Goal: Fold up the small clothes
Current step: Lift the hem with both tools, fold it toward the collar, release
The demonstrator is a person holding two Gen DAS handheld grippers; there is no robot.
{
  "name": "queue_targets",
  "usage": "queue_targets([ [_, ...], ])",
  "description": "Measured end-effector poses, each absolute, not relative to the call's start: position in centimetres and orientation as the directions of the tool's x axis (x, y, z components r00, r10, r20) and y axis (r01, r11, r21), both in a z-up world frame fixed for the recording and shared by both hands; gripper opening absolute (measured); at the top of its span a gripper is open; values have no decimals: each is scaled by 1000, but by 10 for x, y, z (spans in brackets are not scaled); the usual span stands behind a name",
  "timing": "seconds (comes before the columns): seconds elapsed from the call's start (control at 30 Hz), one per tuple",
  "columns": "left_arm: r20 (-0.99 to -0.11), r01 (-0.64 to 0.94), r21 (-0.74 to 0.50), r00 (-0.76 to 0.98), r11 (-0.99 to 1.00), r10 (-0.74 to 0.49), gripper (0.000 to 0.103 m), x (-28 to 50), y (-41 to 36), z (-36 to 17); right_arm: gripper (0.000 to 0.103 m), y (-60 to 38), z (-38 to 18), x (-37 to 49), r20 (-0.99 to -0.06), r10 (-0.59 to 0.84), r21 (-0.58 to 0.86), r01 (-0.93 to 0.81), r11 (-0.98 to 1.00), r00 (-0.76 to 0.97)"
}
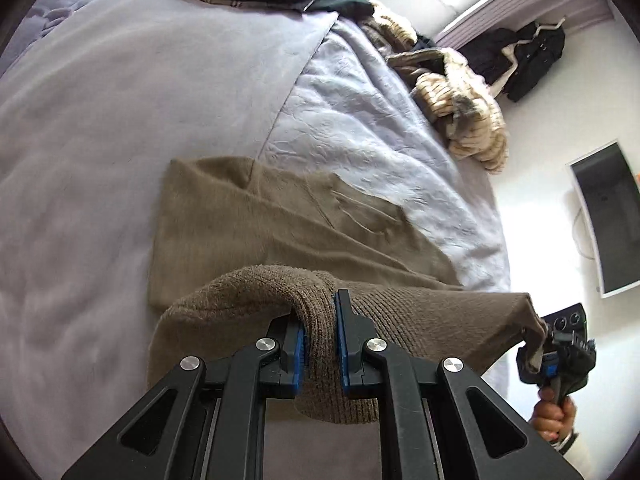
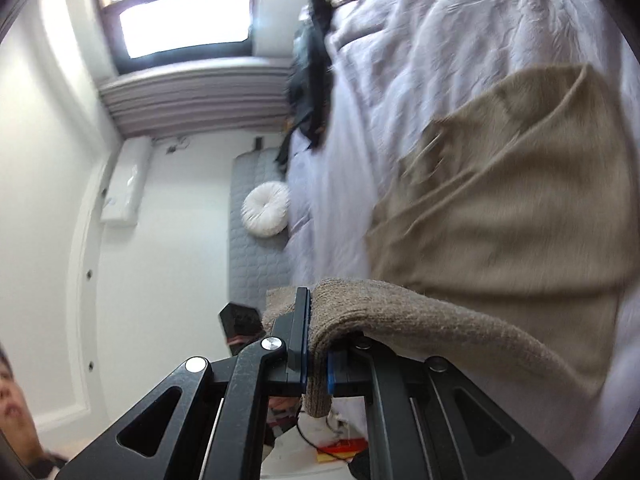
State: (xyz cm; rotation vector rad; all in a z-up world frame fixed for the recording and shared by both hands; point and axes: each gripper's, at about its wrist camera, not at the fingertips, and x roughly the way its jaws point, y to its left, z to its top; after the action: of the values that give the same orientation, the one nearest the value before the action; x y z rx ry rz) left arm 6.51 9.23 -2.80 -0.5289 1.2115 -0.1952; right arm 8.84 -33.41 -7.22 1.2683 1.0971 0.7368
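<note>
- While both claws grip, the sweater (image 1: pixel 256 224) lies partly flat on the bed (image 1: pixel 100 120), its near edge lifted off the cover.
- Left claw (image 1: pixel 320 344): jaws closed on a bunched fold of the ribbed hem; knit fills the gap between the blue pads.
- Right claw (image 2: pixel 316 356): jaws closed on the other end of the same hem; knit drapes over its right finger.
- Key relation: the flat part of the sweater lies ahead of and below both claws. The held hem stretches between them, crosswise to that direction. Judgement: the fold wants the hem carried forward over the flat part, both claws kept level with each other.
- Neither hand looks nearer the far edge; cannot tell for sure.
- Left view only: the right claw from outside (image 1: pixel 560 344), hem corner in it, and the flat part's far edge, clothes pile (image 1: pixel 460 108) beyond.
- Right view only: blurred flat panel, floor cushion (image 2: pixel 266 210), window (image 2: pixel 180 12); no left claw.
</note>
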Motion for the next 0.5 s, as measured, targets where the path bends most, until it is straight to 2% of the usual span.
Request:
queue_targets([
  [0.2,-911,-99,-383,207,918,-358,16,121,81,-92,7,-329,-133,123,-362,846,920,299,255,392],
  [0.27,-935,-93,-336,151,937,-320,24,134,77,-107,8,-327,-147,130,-388,826,905,337,258,409],
  [0.37,-938,-71,-331,129,941,-321,24,141,78,-112,10,-324,-156,137,-399,805,894,380,236,439],
  [0.5,-919,-70,-374,166,925,-359,24,138,87,-91,11,-323,-151,148,-419,791,886,392,248,446],
])
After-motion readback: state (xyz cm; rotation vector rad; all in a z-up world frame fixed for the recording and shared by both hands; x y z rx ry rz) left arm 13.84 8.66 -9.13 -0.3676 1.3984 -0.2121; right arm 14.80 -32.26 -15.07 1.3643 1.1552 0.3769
